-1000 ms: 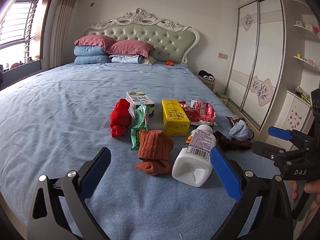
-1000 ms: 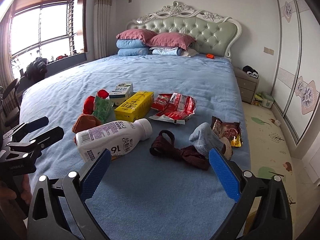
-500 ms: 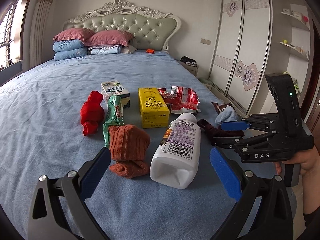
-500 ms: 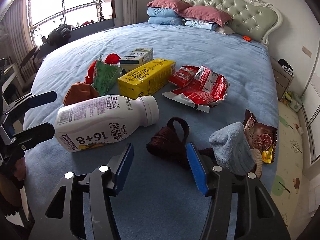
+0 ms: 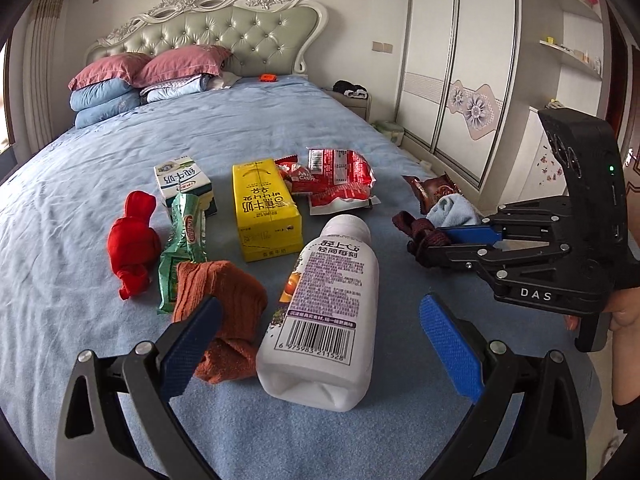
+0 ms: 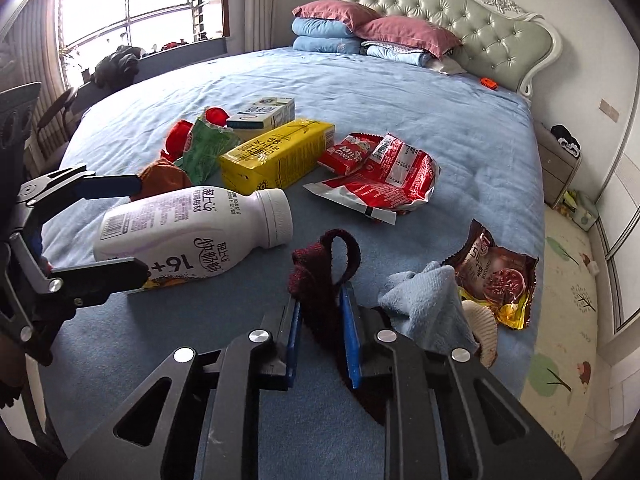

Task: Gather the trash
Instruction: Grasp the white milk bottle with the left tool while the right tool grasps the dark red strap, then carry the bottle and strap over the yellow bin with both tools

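1. Blue bedspread (image 5: pixel 260 128) carries a scatter of trash and socks at the foot of a bed with a tufted headboard (image 6: pixel 460 24).
2. The right gripper (image 6: pixel 320 320) is closing its blue pads on a dark maroon knitted sock (image 6: pixel 320 272), which sits between the jaws on the cover.
3. The left gripper (image 5: pixel 316 344) stands with jaws wide apart, a white plastic drink bottle (image 5: pixel 324 312) lying on its side between them, untouched by the pads.
4. A rust-orange folded sock (image 5: pixel 224 300) lies just beside the bottle.
5. Beyond sit a yellow drink carton (image 5: pixel 264 212), a white-and-green milk carton (image 5: pixel 184 180), a green snack wrapper (image 5: pixel 184 240), a red sock (image 5: pixel 132 240) and red candy wrappers (image 5: pixel 336 176).
6. A pale blue sock (image 6: pixel 424 304) touches a brown foil wrapper (image 6: pixel 496 276) near the bed's edge.
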A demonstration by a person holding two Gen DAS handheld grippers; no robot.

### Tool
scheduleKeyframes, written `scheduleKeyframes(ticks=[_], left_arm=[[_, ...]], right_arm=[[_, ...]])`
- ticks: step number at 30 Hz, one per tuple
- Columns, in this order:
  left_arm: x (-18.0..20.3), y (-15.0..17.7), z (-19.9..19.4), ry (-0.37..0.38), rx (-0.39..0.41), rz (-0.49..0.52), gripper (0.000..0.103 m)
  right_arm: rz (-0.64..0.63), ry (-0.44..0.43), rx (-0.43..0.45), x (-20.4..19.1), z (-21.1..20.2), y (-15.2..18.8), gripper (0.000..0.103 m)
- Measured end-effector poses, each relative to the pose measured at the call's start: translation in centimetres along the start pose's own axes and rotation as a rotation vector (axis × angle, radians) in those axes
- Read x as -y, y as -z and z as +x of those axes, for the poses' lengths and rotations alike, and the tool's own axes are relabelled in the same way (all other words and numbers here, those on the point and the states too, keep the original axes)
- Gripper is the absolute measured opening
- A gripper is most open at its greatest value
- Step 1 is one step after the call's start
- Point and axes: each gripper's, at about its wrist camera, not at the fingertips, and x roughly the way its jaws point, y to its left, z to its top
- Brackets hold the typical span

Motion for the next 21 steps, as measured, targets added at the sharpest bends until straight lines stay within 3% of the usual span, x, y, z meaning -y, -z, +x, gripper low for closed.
scheduleKeyframes(ticks=[6, 10, 16, 21], left_arm=[[1.2, -0.4, 0.3, 0.054, -0.004, 0.055, 0.097], [2.2, 0.1, 1.6, 0.035, -0.067, 0.102, 0.079], [1.6, 0.3, 3.0, 0.02, -0.136, 0.073, 0.052], [0.9, 0.4, 3.0, 0.049, -0.144, 0.024, 0.05]], right_arm=[[0.069, -0.054, 0.064, 0.9, -2.5, 0.7, 0.015], [0.077, -0.051, 0.067, 1.0, -2.9, 1.0, 0.015], [0.08, -0.057, 0.061, 1.2, -2.9, 1.2, 0.014], [0.057, -0.04, 0.028, 1.1, -2.3, 1.1, 0.014]])
